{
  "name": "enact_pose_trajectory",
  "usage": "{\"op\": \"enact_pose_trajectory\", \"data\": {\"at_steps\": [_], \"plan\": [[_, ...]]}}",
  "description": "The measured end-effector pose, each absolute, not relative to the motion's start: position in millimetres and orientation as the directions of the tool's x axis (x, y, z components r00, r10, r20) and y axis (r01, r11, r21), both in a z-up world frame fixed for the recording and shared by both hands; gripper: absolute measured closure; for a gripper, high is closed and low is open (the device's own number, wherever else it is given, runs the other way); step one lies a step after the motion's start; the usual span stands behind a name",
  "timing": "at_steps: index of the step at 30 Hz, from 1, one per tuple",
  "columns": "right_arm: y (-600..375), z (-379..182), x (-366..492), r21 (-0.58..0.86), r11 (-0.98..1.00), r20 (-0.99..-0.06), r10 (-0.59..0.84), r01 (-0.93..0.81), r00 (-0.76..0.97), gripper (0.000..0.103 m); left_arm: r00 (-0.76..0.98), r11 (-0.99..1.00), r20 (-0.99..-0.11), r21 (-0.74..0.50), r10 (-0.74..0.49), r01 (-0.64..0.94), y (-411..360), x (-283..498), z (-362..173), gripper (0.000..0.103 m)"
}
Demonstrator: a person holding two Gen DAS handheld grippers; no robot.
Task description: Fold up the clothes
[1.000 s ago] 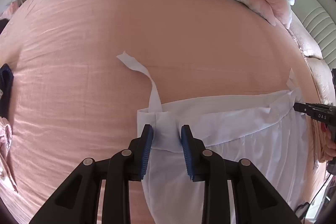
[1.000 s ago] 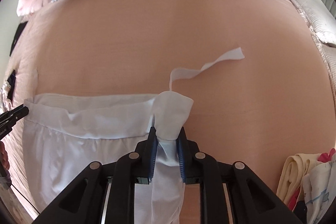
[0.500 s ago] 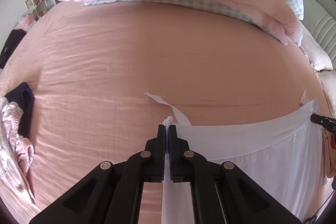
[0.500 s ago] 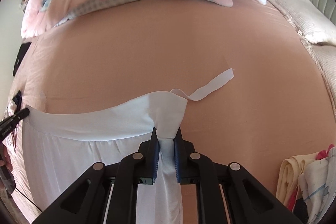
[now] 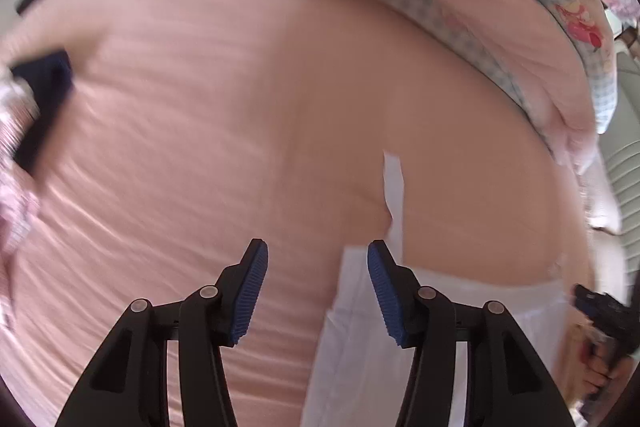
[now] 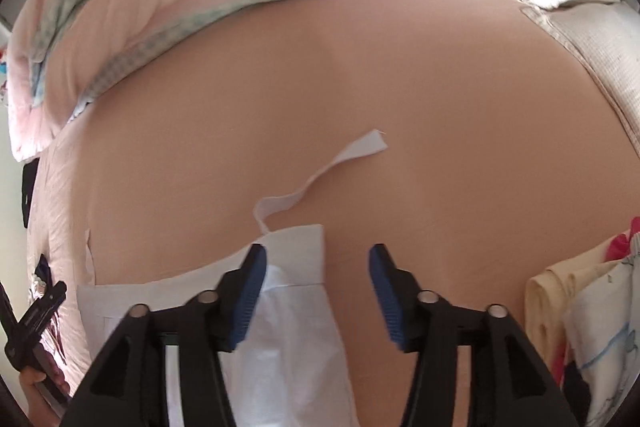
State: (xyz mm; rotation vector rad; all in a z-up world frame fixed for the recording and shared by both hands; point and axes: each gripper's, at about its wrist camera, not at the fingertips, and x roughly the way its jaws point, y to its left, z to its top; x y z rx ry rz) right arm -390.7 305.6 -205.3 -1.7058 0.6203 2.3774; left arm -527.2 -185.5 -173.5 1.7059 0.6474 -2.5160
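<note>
Status: thin white fabric garment with a wide band and tie straps (image 6: 288, 339) lies flat on the salmon-pink bed sheet (image 6: 400, 99), at the near edge of the bed, band edge facing the bed's middle.

Left gripper (image 5: 316, 291): blue pads apart, jaws opening, holding nothing. The garment's left corner (image 5: 352, 307) lies under its right-hand pad; no pad presses the cloth. One strap (image 5: 394, 187) runs away from that corner across the sheet.

Right gripper (image 6: 316, 291): same story, jaws opening, nothing clamped. The garment's right corner sits just inside its left-hand pad and the cloth lies slack. The other white strap (image 6: 340, 163) curls away over the sheet.

Each gripper shows at the edge of the other's view, at opposite ends of the band.

Progress, my read: garment is laid out and both corners are let go, so either a spread or a first fold is set down. I can't tell which; most of the cloth is hidden below the grippers. Left view is motion-blurred, so detail there is weak.

Left to do: straps are loose and need tucking, then the remaining folds to a compact bundle.

Other fabric waits: cream and printed pieces (image 6: 580, 327) at the right edge, and dark navy cloth (image 5: 44, 99) on the left. Pink quilt with checked trim (image 6: 160, 7) is bunched at the far side.
</note>
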Motion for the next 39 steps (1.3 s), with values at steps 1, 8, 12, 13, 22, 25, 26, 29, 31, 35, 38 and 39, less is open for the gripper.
{"op": "enact_pose_trajectory", "data": {"at_steps": [1, 8, 12, 13, 22, 25, 26, 29, 31, 35, 38, 39], "plan": [[309.3, -204.2, -387.7, 0.241, -0.898, -0.935, -0.114, -0.368, -0.336, 0.048, -0.372, -0.92, -0.903, -0.316, 0.217, 0.231, -182.1, -528.4, -180.3, 0.055], [275.5, -213.7, -405.9, 0.223, -0.957, -0.952, -0.174, -0.185, -0.25, 0.095, -0.346, -0.945, -0.901, -0.312, 0.262, 0.096, -155.8, -543.7, -187.5, 0.096], [255.3, -200.6, -406.6, 0.205, -0.977, -0.949, -0.184, -0.055, -0.257, 0.097, -0.37, -0.981, -0.916, -0.185, 0.152, 0.053, -153.2, -551.0, -176.3, 0.098], [254.6, -194.2, -404.7, 0.204, -0.978, -0.94, -0.187, -0.031, -0.284, 0.097, -0.359, -0.987, -0.924, -0.153, 0.128, 0.041, -155.4, -554.1, -177.7, 0.098], [294.1, -195.3, -396.2, 0.095, -0.984, -0.97, -0.058, -0.151, -0.234, 0.097, -0.37, -0.999, -0.929, 0.03, -0.02, -0.021, -158.0, -567.0, -164.4, 0.095], [273.5, -177.8, -378.3, 0.136, -0.986, -0.958, -0.105, -0.101, -0.268, 0.096, -0.426, -0.999, -0.904, -0.048, 0.04, 0.009, -156.3, -558.8, -146.1, 0.094], [266.6, -172.0, -372.4, 0.149, -0.985, -0.953, -0.12, -0.084, -0.279, 0.095, -0.413, -0.995, -0.907, -0.095, 0.086, 0.0, -154.7, -558.3, -145.9, 0.094], [206.8, -179.1, -344.8, 0.182, -0.982, -0.957, -0.188, 0.046, -0.22, 0.089, -0.368, -0.981, -0.909, -0.187, 0.195, -0.056, -135.5, -547.4, -151.1, 0.094], [175.1, -189.9, -330.6, 0.186, -0.973, -0.961, -0.209, 0.134, -0.179, 0.085, -0.33, -0.979, -0.923, -0.166, 0.196, -0.117, -114.1, -539.5, -162.9, 0.094], [150.3, -208.9, -319.6, 0.111, -0.981, -0.969, -0.142, 0.16, -0.203, 0.085, -0.318, -0.98, -0.935, -0.105, 0.156, -0.172, -104.5, -550.0, -184.4, 0.094], [165.0, -205.1, -323.6, 0.02, -0.999, -0.967, -0.03, 0.042, -0.253, 0.086, -0.326, -0.977, -0.927, -0.135, 0.184, -0.167, -110.6, -572.2, -184.0, 0.094], [173.0, -206.4, -324.3, 0.008, -1.0, -0.967, -0.006, -0.006, -0.253, 0.09, -0.33, -0.976, -0.925, -0.141, 0.191, -0.169, -111.6, -578.9, -184.4, 0.094]]}}
